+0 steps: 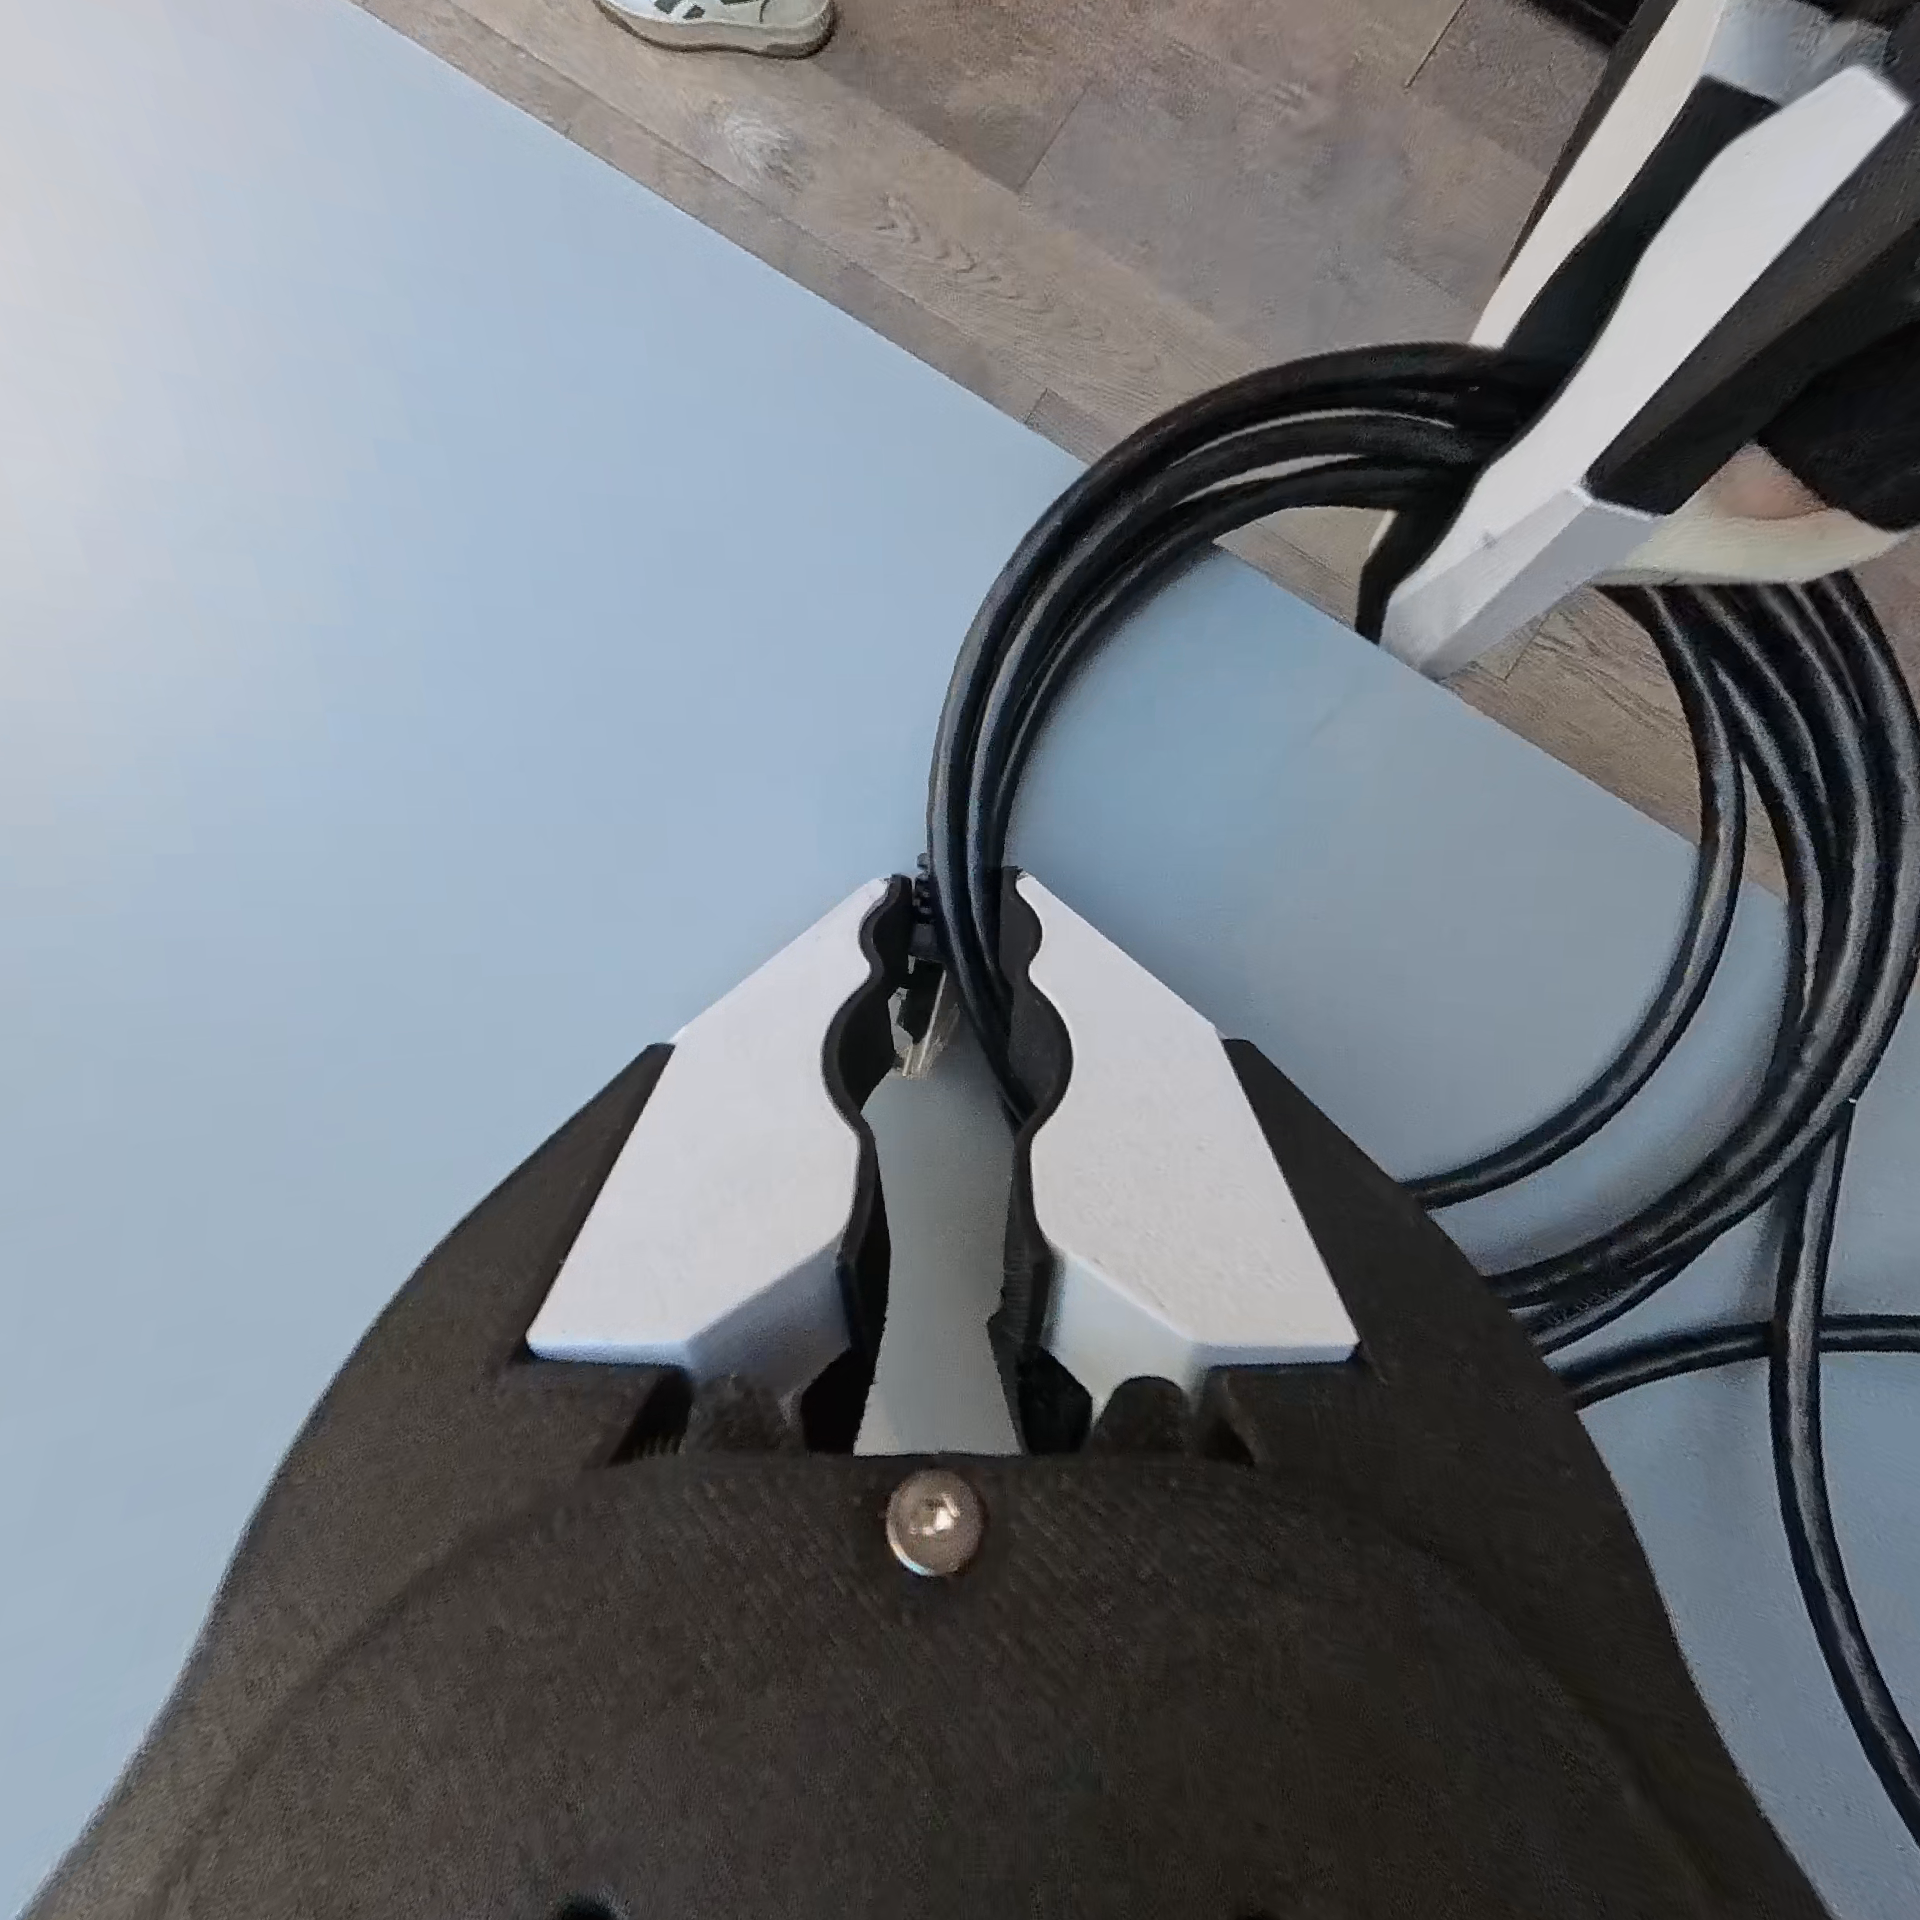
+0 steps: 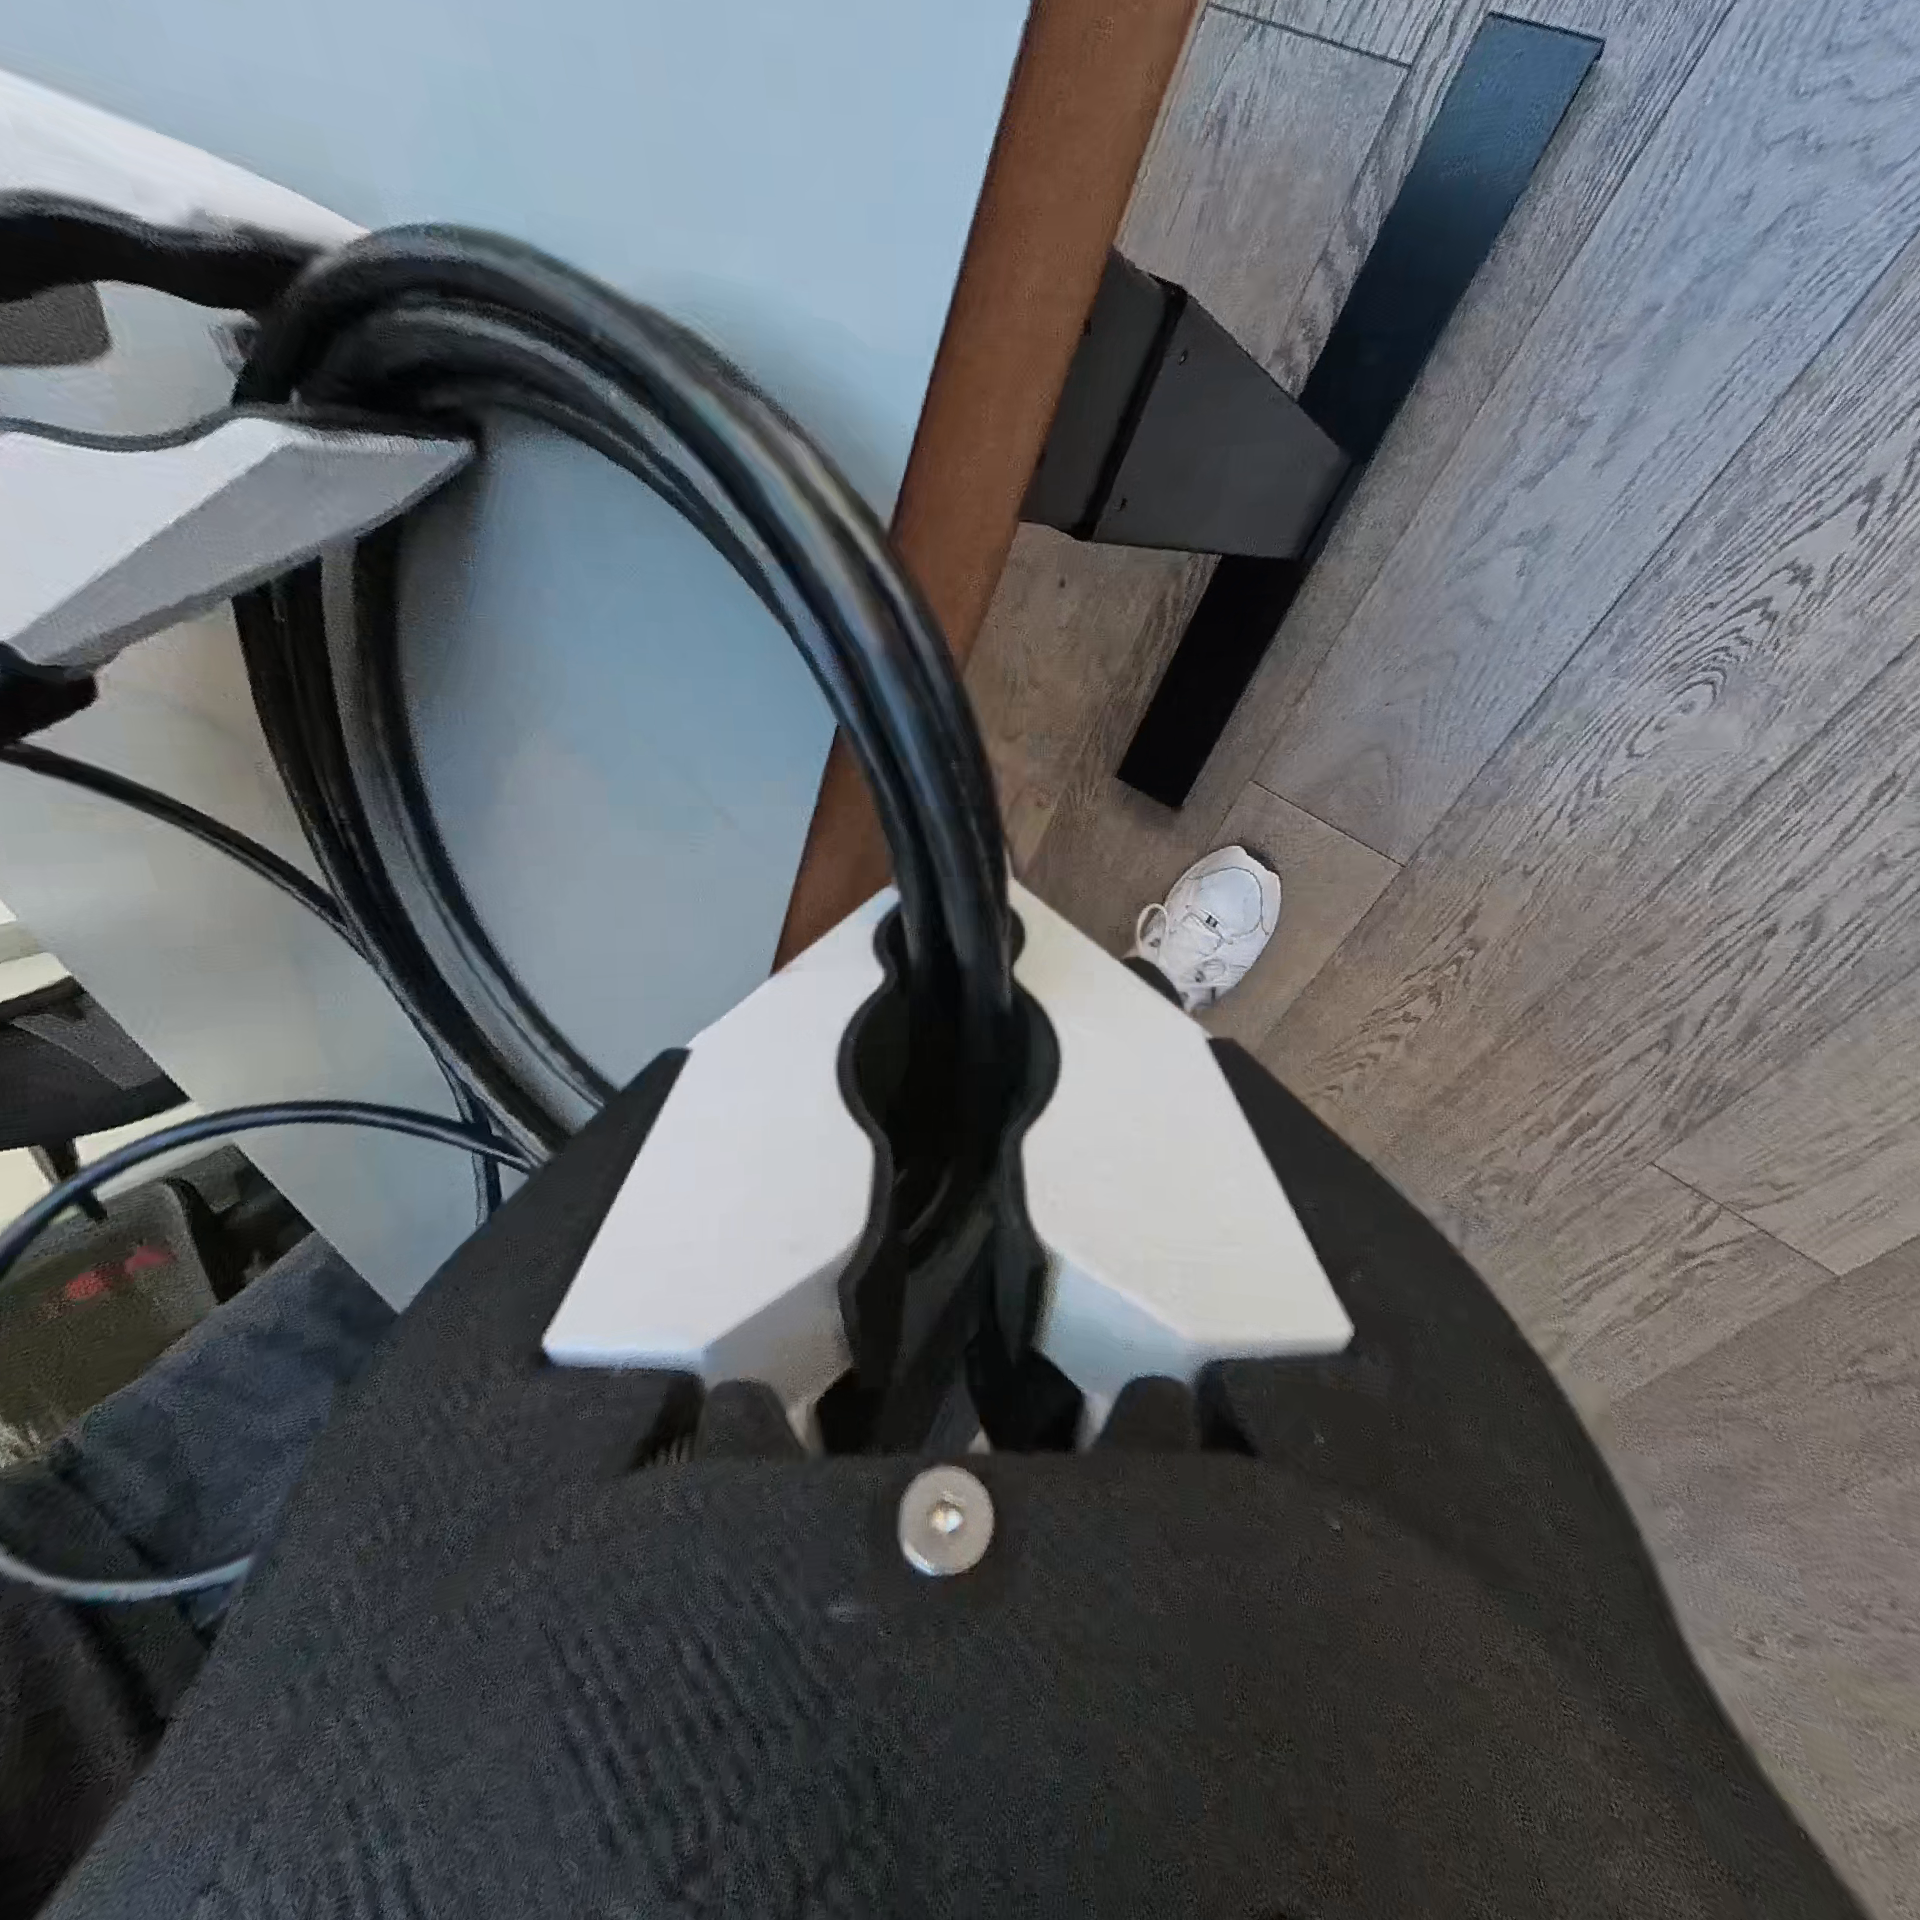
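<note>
A coil of black cable (image 1: 1049, 665) hangs in several loops above a pale blue table (image 1: 416, 623). My left gripper (image 1: 954, 894) is shut on one side of the coil, with a clear plastic plug (image 1: 925, 1029) of the cable caught between its jaws. My right gripper (image 2: 951, 925) is shut on the other side of the coil (image 2: 831, 499). Each gripper shows in the other's view: the right one at the top right of the left wrist view (image 1: 1621, 416), the left one at the left edge of the right wrist view (image 2: 208, 499). Loose cable strands (image 2: 260, 1132) trail below the coil.
The table's brown edge (image 2: 935, 582) runs beside a grey wood floor (image 2: 1558, 727). A black metal table leg and foot (image 2: 1247, 468) stand on the floor. A white shoe (image 2: 1216, 925) is near it; another shoe (image 1: 717, 21) shows at the top of the left wrist view. The tips of one gripper are about 11 cm away from the tips of the other.
</note>
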Demonstrator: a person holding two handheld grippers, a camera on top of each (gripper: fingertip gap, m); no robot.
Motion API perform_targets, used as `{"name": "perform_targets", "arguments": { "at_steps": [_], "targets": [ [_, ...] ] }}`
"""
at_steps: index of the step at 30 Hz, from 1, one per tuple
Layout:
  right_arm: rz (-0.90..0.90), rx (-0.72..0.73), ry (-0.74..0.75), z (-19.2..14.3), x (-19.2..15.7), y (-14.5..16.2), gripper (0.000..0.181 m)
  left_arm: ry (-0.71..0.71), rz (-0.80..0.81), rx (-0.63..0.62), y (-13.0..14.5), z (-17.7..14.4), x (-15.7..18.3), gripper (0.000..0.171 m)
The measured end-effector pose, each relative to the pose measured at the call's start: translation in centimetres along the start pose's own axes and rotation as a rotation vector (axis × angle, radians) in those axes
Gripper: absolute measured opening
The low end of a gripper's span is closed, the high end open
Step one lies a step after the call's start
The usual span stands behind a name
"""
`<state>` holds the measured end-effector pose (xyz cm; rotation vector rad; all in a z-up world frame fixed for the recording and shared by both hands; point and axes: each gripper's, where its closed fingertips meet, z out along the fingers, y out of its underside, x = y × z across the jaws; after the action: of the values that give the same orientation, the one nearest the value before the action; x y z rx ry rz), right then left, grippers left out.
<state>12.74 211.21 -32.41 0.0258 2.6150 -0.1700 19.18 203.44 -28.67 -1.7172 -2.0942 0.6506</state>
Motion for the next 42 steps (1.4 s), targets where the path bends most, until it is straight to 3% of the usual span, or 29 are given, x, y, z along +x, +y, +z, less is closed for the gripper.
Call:
{"name": "perform_targets", "arguments": {
  "at_steps": [3, 6, 9, 13, 16, 20, 23, 27, 29, 30, 31, 33, 35, 37, 38, 39, 42],
  "targets": [
    [0.002, 0.084, 0.027, -1.4, 0.0, -1.1, 0.0, 0.0, -0.016, -0.02, 0.0, 0.0, 0.0, 0.015],
    [-0.081, 0.051, 0.119, -1.7, 0.2, -1.2, 0.0, 0.015, -0.054, -0.046, 0.0, -0.1, 0.0, 0.016],
    [-0.136, 0.019, 0.157, -2.0, -0.2, -1.9, 0.0, 0.03, -0.103, -0.072, 0.2, -1.2, -0.6, 0.031],
    [-0.225, -0.026, 0.21, -2.6, -0.8, -3.2, 0.0, 0.013, -0.149, 0.093, -0.1, -7.4, -1.1, 0.025],
    [-0.282, 0.019, 0.199, -4.7, -2.9, -5.0, 0.0, 0.116, -0.253, 0.173, 1.7, -12.1, 1.1, 0.028],
    [-0.405, 0.147, 0.198, -10.3, -8.7, -7.6, 0.0, 0.3, -0.449, 0.254, 4.0, -14.8, 4.9, 0.042],
    [-0.536, 0.232, 0.237, -14.8, -13.9, -9.4, 0.0, 0.345, -0.542, 0.302, 4.1, -13.9, 6.5, 0.052],
    [-0.709, 0.332, 0.274, -21.1, -21.6, -12.0, 0.0, 0.257, -0.518, 0.406, 1.4, -13.4, 4.5, 0.064],
    [-0.807, 0.38, 0.308, -24.7, -25.9, -13.2, 0.0, 0.206, -0.532, 0.457, -0.2, -14.0, 2.2, 0.078],
    [-0.852, 0.409, 0.312, -26.5, -28.3, -13.7, 0.0, 0.227, -0.554, 0.483, -1.0, -14.5, 1.5, 0.075],
    [-0.894, 0.435, 0.326, -28.2, -30.5, -14.3, 0.0, 0.299, -0.585, 0.53, -2.0, -15.5, 1.4, 0.058],
    [-0.982, 0.477, 0.387, -31.2, -34.1, -15.6, 0.0, 0.632, -0.615, 0.724, -5.3, -20.1, 3.2, 0.0],
    [-1.038, 0.514, 0.399, -33.3, -37.4, -16.8, 0.0, 0.824, -0.684, 0.857, -7.0, -23.7, 3.3, 0.0],
    [-1.082, 0.525, 0.434, -34.9, -40.1, -17.9, 0.0, 0.842, -0.701, 0.916, -7.4, -25.4, 2.7, 0.0],
    [-1.107, 0.535, 0.456, -35.6, -41.2, -18.4, 0.0, 0.83, -0.704, 0.949, -7.3, -26.4, 2.2, 0.004],
    [-1.125, 0.541, 0.468, -36.0, -42.3, -18.8, 0.0, 0.781, -0.715, 0.985, -7.0, -27.5, 1.2, 0.024],
    [-1.157, 0.541, 0.454, -36.6, -45.1, -19.3, 0.0, 0.563, -0.715, 1.076, -4.3, -33.0, -2.2, 0.028]
  ]
}}
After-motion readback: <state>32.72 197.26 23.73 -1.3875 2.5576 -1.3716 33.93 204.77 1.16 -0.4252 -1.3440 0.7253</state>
